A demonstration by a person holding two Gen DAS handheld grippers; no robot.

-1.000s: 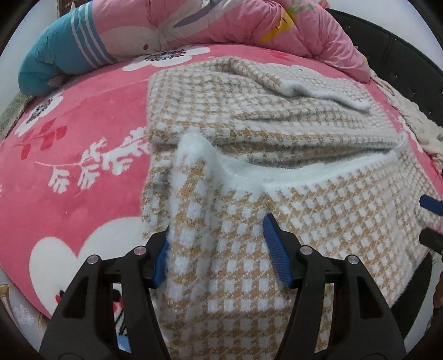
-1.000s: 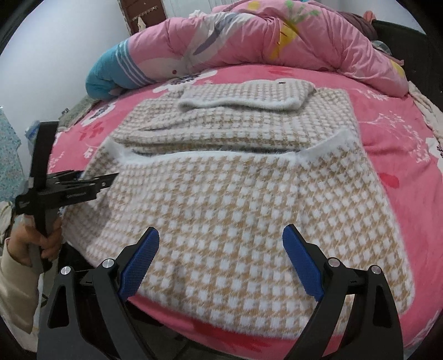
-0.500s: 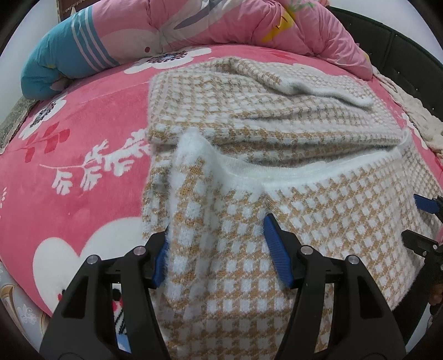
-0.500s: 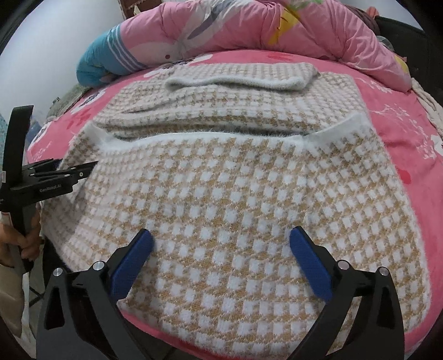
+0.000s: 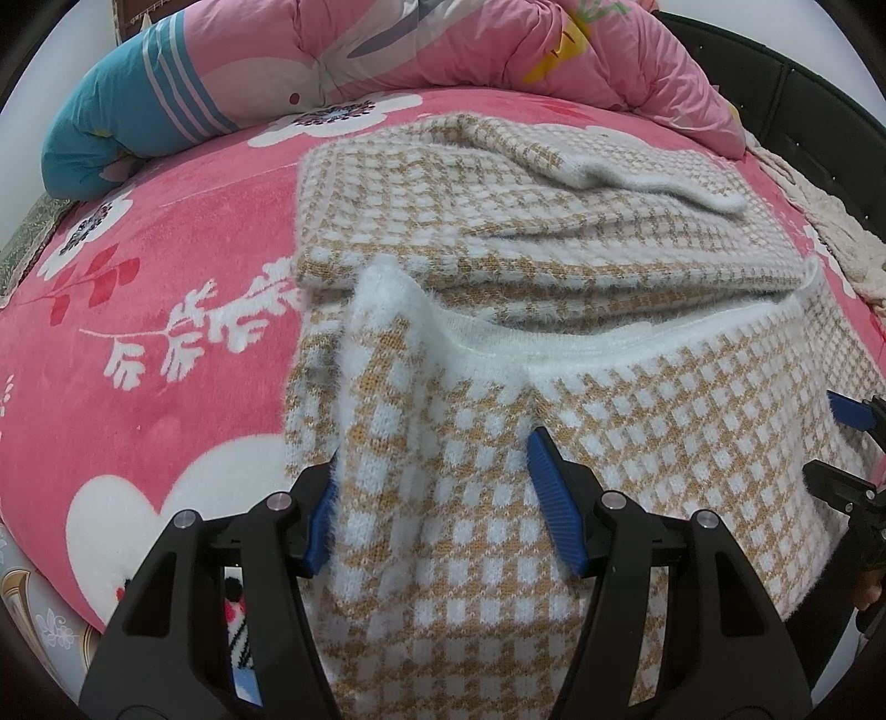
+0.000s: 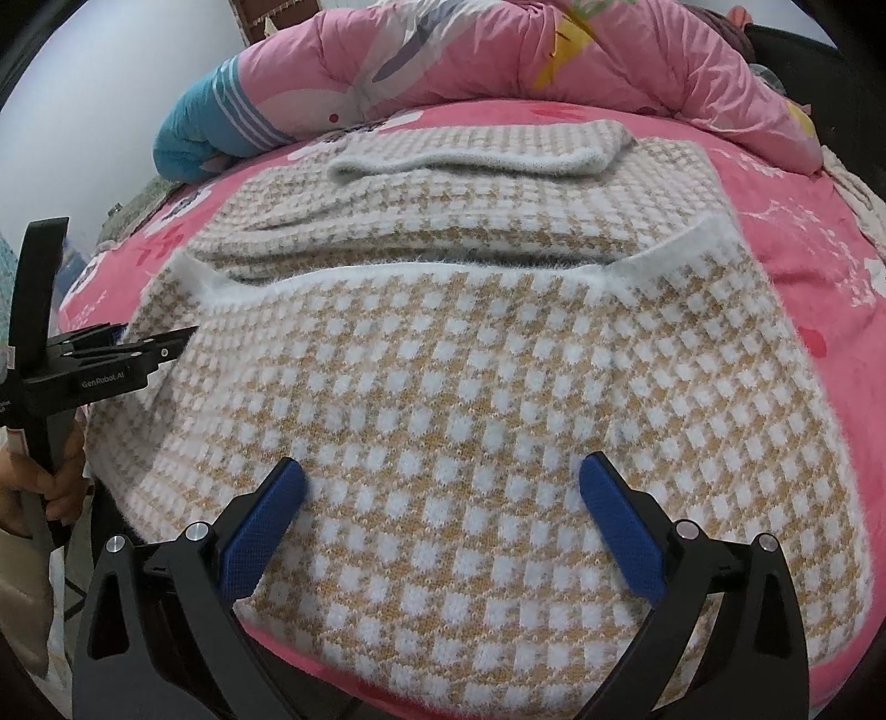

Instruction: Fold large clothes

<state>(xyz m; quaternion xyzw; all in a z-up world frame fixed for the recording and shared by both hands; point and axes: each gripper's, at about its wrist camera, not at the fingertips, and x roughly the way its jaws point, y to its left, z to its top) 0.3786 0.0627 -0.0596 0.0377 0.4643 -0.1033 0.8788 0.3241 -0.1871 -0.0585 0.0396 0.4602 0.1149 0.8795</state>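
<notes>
Jaws: left gripper [image 5: 432, 498] seemingly clamped on bunched sweater [image 5: 554, 343]; right gripper [image 6: 440, 515] wide apart above it.

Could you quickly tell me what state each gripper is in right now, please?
Left gripper: jaws partly open, a raised fold of the checked sweater between them; grip cannot be told.
Right gripper: jaws wide open over the sweater, holding nothing.

I see open pink bed [image 5: 166, 266] left of the sweater [image 6: 470, 387]. The rolled quilt [image 5: 443, 44] walls the far edge, and my left tool [image 6: 166, 346] crowds the sweater's left edge.
</notes>
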